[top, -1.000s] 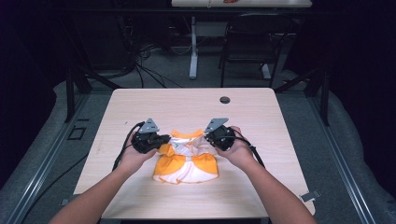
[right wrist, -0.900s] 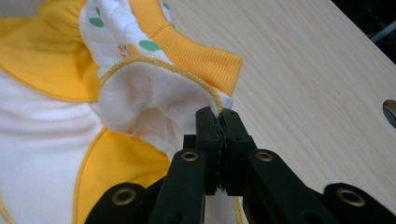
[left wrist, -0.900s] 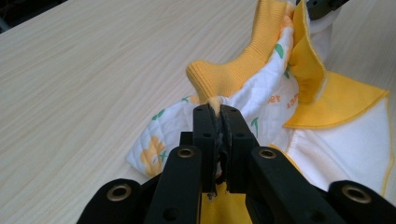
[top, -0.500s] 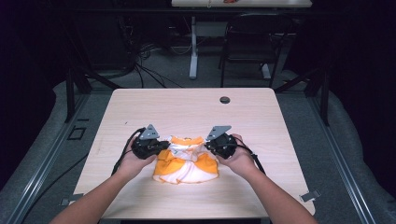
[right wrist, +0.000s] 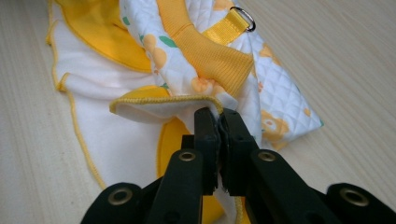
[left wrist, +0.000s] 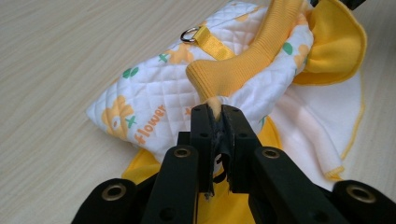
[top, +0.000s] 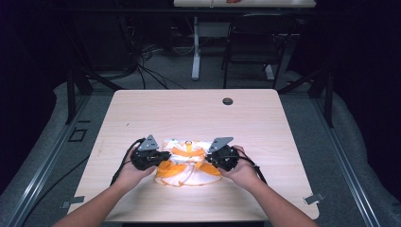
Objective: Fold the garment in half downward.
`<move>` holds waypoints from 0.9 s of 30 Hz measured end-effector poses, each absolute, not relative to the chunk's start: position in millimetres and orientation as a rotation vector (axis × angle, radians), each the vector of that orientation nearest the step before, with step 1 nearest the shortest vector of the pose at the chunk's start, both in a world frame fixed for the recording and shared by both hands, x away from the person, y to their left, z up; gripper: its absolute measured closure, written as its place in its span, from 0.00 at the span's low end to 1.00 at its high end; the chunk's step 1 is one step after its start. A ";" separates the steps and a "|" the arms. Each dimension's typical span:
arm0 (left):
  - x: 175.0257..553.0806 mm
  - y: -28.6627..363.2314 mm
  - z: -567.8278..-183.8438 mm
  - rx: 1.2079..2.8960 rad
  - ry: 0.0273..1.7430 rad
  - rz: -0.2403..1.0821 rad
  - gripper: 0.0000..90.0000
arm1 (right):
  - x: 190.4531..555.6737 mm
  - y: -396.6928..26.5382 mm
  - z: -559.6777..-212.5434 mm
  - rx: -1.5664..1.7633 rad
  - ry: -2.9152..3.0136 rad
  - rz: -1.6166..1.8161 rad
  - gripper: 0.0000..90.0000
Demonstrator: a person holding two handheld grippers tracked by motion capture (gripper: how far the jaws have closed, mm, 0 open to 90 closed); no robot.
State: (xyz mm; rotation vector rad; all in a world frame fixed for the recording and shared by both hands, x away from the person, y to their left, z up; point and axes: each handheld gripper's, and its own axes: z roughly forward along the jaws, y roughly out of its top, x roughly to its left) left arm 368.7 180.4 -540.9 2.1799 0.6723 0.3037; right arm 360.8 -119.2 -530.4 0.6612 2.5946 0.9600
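A small quilted white garment (top: pixel 187 163) with yellow trim and orange flower print lies bunched on the wooden table (top: pixel 189 113). My left gripper (top: pixel 162 156) pinches a fold at the garment's left side; in the left gripper view the jaws (left wrist: pixel 215 110) stand nearly together with cloth (left wrist: pixel 159 93) between them. My right gripper (top: pixel 211 158) pinches the right side, and its tips (right wrist: pixel 218 115) clamp a yellow-edged white hem (right wrist: pixel 154 105). Both pairs of jaws have just been opening slightly, with fabric still between them. A metal ring (left wrist: pixel 189 34) sits on a yellow strap.
A round cable hole (top: pixel 227 100) lies near the table's far edge. Beyond the table stand a dark chair (top: pixel 250 42) and a white desk leg (top: pixel 195 52) with cables on the floor. Bare tabletop surrounds the garment.
Both hands have drawn toward the near edge and lower, bringing the garment down flatter on the table.
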 end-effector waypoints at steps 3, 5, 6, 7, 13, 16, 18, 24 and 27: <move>365.0 182.8 -539.4 2.165 0.673 0.289 0.91 | 357.4 -121.3 -528.1 0.686 2.601 0.998 0.88; 363.2 184.4 -537.0 2.157 0.671 0.285 0.88 | 355.8 -124.0 -524.5 0.679 2.608 1.005 0.85; 361.3 186.7 -533.1 2.152 0.672 0.284 0.87 | 353.8 -127.3 -520.9 0.694 2.596 1.025 0.81; 361.3 186.7 -533.1 2.152 0.672 0.284 0.86 | 353.8 -127.3 -520.9 0.694 2.596 1.025 0.81; 359.2 193.4 -520.9 2.117 0.684 0.290 0.83 | 351.6 -137.9 -510.4 0.732 2.566 1.092 0.75; 361.0 196.6 -513.8 2.116 0.688 0.312 0.82 | 349.7 -141.8 -503.3 0.735 2.554 1.120 0.75; 361.9 196.6 -513.2 2.114 0.694 0.319 0.82 | 349.5 -142.0 -501.9 0.738 2.546 1.129 0.77; 384.2 196.0 -517.2 2.102 0.773 0.324 0.93 | 365.3 -135.7 -501.5 0.776 2.509 1.109 0.95; 398.2 190.6 -526.4 2.079 0.814 0.288 0.99 | 384.1 -126.2 -509.8 0.819 2.514 1.106 0.99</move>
